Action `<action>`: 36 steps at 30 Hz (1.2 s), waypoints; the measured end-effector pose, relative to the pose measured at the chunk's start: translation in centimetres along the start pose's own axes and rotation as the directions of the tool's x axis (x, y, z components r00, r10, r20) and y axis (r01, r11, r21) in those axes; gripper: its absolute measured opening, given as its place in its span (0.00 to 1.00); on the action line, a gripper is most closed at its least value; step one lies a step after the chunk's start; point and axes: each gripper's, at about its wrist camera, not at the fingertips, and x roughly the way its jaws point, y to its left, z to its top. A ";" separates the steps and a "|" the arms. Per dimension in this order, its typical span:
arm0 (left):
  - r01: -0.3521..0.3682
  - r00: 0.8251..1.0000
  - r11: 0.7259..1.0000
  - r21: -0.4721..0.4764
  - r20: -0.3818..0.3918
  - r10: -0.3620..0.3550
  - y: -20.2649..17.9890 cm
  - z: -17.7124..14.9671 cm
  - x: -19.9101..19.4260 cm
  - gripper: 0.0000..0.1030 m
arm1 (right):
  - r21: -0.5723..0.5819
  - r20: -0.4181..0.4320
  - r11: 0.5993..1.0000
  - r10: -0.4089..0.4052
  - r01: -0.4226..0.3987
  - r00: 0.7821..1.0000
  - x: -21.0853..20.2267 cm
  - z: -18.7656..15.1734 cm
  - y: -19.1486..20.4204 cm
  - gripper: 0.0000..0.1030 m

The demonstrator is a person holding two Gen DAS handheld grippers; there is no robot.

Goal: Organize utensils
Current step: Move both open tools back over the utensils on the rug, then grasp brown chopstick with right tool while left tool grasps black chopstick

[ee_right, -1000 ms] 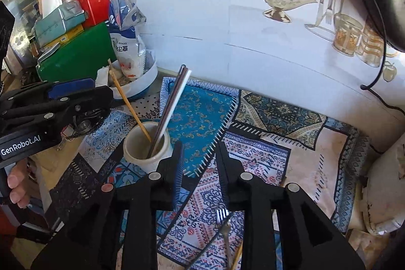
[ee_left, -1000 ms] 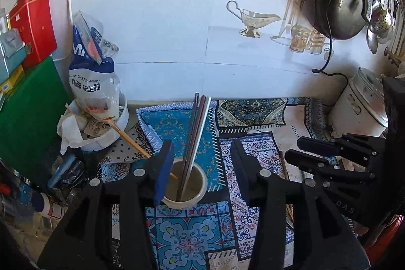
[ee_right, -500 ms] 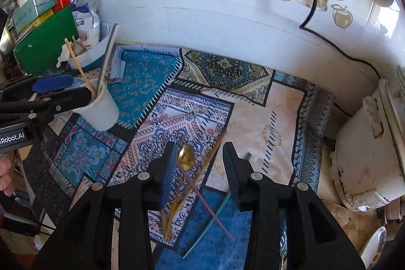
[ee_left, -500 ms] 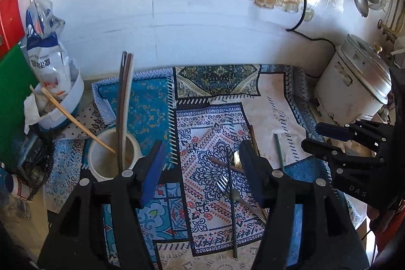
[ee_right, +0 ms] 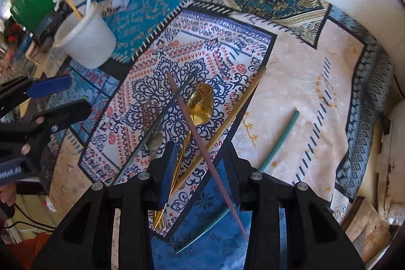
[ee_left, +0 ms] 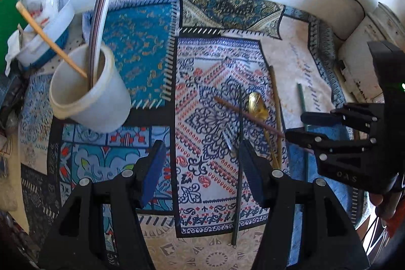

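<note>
My right tool stands apart and empty above the loose utensils: a pink chopstick crossing a gold spoon, with a tan chopstick at about 1 o'clock. My left tool is also apart and holds nothing. The sticks look light, stiff and slippery, so I would grip near the middle. The white cup waits at 10 o'clock on the patterned cloth covering the table.

left gripper: angled steeply down, fingers apart with a clear gap, nothing clamped
right gripper: angled steeply down, fingers parted more narrowly, gripping nothing
</note>
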 end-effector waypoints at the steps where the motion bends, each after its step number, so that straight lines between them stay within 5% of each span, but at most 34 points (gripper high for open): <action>1: -0.002 1.000 1.000 -0.008 -0.005 0.002 0.1 -0.3 0.2 0.57 | -0.017 -0.022 1.000 0.007 -0.007 1.000 0.6 0.3 0.1 0.30; 14: 0.013 0.998 0.997 -0.071 -0.064 -0.017 1.0 -3.1 1.6 0.57 | -0.093 -0.183 0.995 0.025 -0.043 0.983 4.5 1.9 0.6 0.08; 21: 0.052 0.992 0.998 -0.039 -0.111 -0.056 -0.3 -3.4 3.0 0.53 | -0.039 -0.166 0.997 0.058 -0.065 0.984 4.2 1.5 0.4 0.06; 29: 0.085 0.980 0.996 0.029 -0.180 -0.078 -2.7 -3.3 5.1 0.33 | 0.010 -0.103 0.998 0.070 -0.070 0.992 1.7 -0.9 -0.3 0.06; 36: 0.100 0.971 0.994 0.049 -0.222 -0.086 -3.8 -2.7 6.6 0.27 | 0.062 -0.093 0.996 0.072 -0.066 0.993 0.7 -3.3 -1.4 0.06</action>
